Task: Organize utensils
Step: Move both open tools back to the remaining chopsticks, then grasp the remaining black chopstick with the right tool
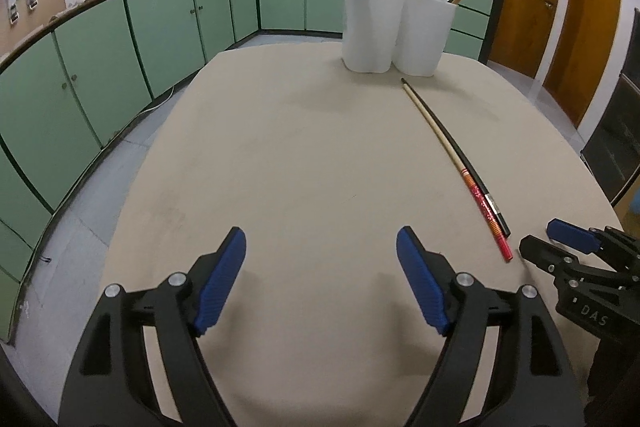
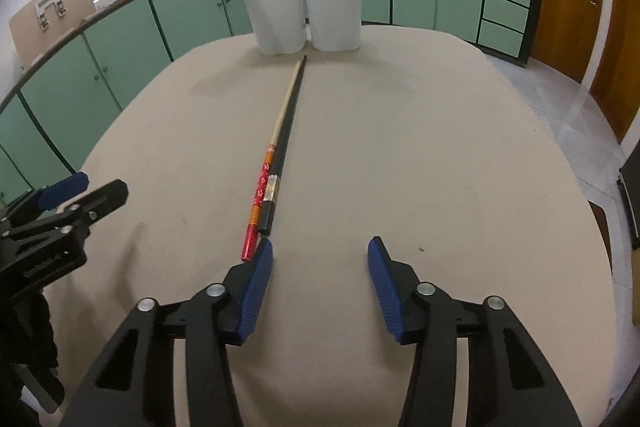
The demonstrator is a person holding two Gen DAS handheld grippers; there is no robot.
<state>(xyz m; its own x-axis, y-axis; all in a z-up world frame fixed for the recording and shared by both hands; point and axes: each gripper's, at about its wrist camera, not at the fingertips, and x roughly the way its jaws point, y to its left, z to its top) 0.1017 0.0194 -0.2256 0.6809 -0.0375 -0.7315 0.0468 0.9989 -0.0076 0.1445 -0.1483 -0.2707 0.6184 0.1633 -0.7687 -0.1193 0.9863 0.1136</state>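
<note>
Cabinets in pale green line the far left of the kitchen behind your beige table. Your left gripper hovers over the near left part of that table, its blue pads spread wide with nothing between them. Farther in, at the far edge, stands the white utensil holder with chopsticks already upright in two of its compartments. From just in front of it, two chopsticks lie side by side running toward you: a red-handled chopstick on the left, touching a black chopstick on the right. Your right gripper sits at their near ends, jaws apart and gripping nothing; its left pad is right beside the chopstick ends, which lie outside the gap.
</note>
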